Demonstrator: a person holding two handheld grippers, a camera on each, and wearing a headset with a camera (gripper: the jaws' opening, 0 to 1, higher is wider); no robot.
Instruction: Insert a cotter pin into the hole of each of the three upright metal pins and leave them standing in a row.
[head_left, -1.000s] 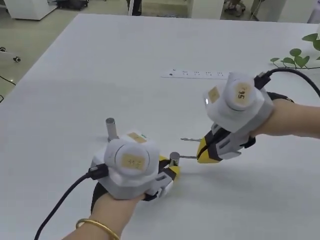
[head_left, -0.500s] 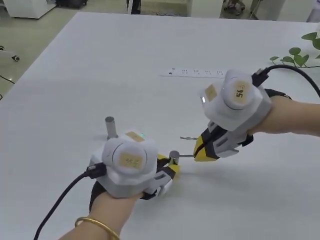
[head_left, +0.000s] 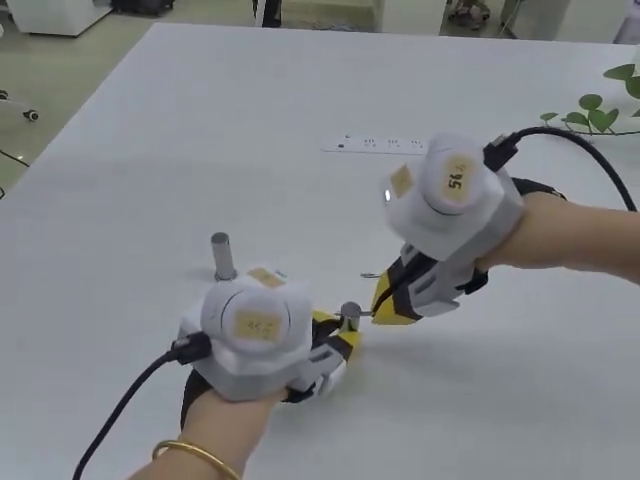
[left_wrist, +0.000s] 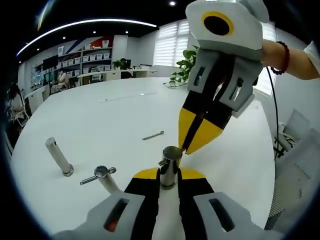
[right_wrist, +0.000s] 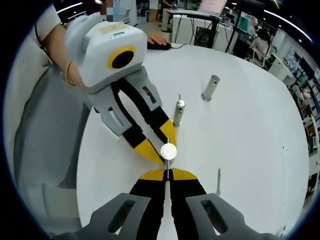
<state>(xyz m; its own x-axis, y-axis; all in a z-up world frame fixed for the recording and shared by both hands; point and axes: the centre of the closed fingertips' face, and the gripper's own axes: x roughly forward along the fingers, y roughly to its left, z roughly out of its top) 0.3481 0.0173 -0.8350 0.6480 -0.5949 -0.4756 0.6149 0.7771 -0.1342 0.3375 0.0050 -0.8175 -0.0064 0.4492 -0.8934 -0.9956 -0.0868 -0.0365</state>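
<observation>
metal pin (left_wrist: 170, 162) clamped by left tool (left_wrist: 170, 176); right tool (right_wrist: 167, 175), pinching cotter pin (head_left: 364, 314), now closer

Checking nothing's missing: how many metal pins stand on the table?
3. Held pin in the left tongs; neighbouring pin carrying a cotter pin; bare pin farther off.

Open-plan office, shelves (left_wrist: 95, 59) of boxes, desks (right_wrist: 197, 22) beyond (slatted window blinds (left_wrist: 167, 50))
</observation>
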